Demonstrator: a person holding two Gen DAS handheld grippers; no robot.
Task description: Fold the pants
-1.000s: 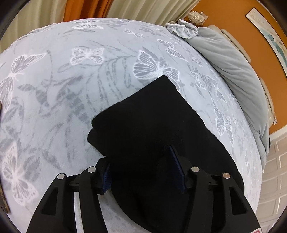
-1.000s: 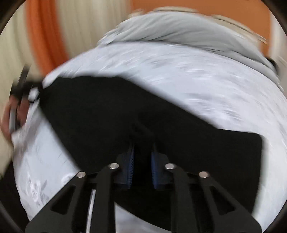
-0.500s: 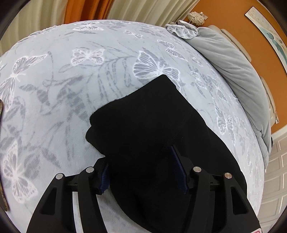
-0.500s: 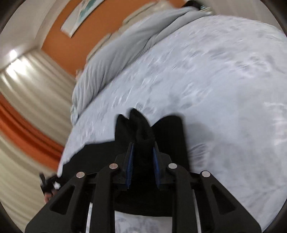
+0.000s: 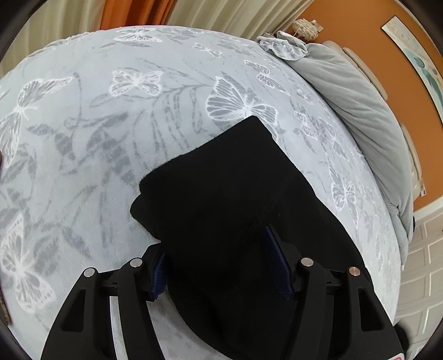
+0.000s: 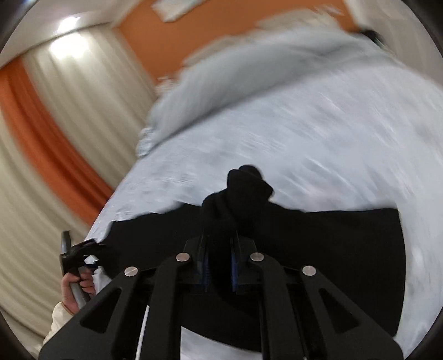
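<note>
- Pale grey bedspread (image 5: pixel 116 144) printed with white butterflies and grey leaves fills the left wrist view; a grey duvet (image 5: pixel 357 110) is heaped along its far right side, against an orange wall (image 5: pixel 387 55).
- Cream and orange curtains (image 5: pixel 144 13) hang beyond the bed's far edge.
- Black pants (image 5: pixel 221 193) lie flat on the bedspread, one squared end pointing away from the camera.
- Left gripper (image 5: pixel 218 260) sits low with its jaws spread wide to either side of the near part of the cloth, the blue ribbed pads (image 5: pixel 277 257) apart and not pinching it.
- Right wrist view is heavily motion-blurred: bedspread (image 6: pixel 318 133), duvet (image 6: pixel 249 61), orange wall (image 6: pixel 171 36) and curtains (image 6: pixel 69 110) all streak.
- Right gripper (image 6: pixel 220 263) is clamped on a bunched fold of the pants (image 6: pixel 332 249), which pokes up past the fingertips.
- Rest of the garment spreads dark and wide across the bed behind the jaws.
- At lower left, a hand (image 6: pixel 74 288) holds the other gripper's handle at the cloth's edge.
</note>
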